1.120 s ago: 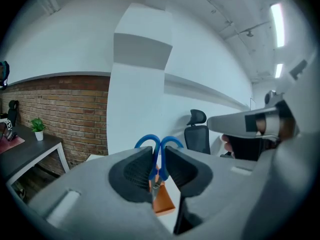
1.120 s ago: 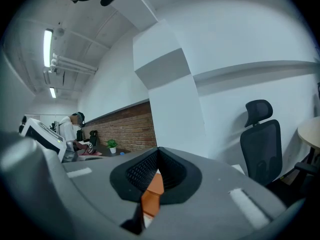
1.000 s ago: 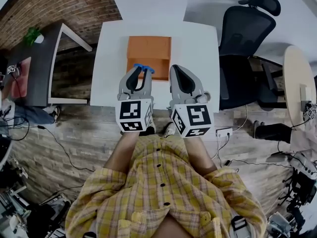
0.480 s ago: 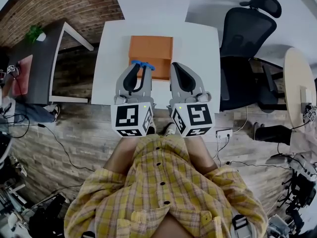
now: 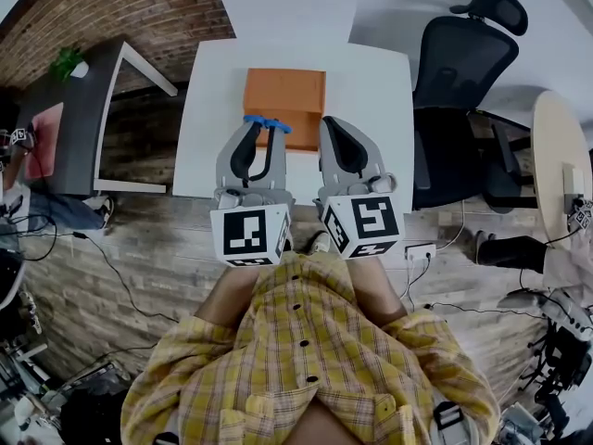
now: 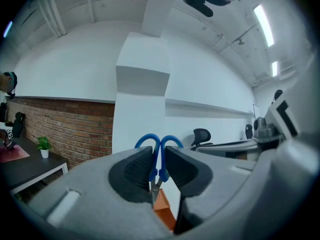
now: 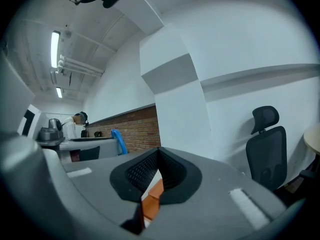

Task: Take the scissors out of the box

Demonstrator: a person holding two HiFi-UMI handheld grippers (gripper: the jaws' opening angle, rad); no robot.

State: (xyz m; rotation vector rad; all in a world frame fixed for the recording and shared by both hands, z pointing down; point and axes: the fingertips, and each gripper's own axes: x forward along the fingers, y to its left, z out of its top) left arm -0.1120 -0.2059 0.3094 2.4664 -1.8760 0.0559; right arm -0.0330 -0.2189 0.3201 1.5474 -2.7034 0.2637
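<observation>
Room: an office with a brick wall (image 5: pixel 102 7), a wooden floor and a black office chair (image 5: pixel 459 54) beside a white bench (image 5: pixel 380 91).
Box: an orange box (image 5: pixel 283 100) sits on the bench, in front of both claws.
Scissors: the blue-handled scissors (image 6: pixel 159 149) are pinched near the pivot. Their handle loops stick out past the claw tips, over the box's near edge in the head view.
Left claw: the left claw (image 6: pixel 159 164) is clenched on the scissors, both pads pressing the handles, and points level.
Right claw: the right claw (image 7: pixel 157 159) is closed with nothing between its pads, and waits just beside the left.
Change: over the last second the left claw has risen towards the head camera and carried the scissors up. The right claw has stayed put.
Meaning: the scissors look lifted clear of the box, so the removal seems nearly done. What probably remains is setting them down on the bench.
</observation>
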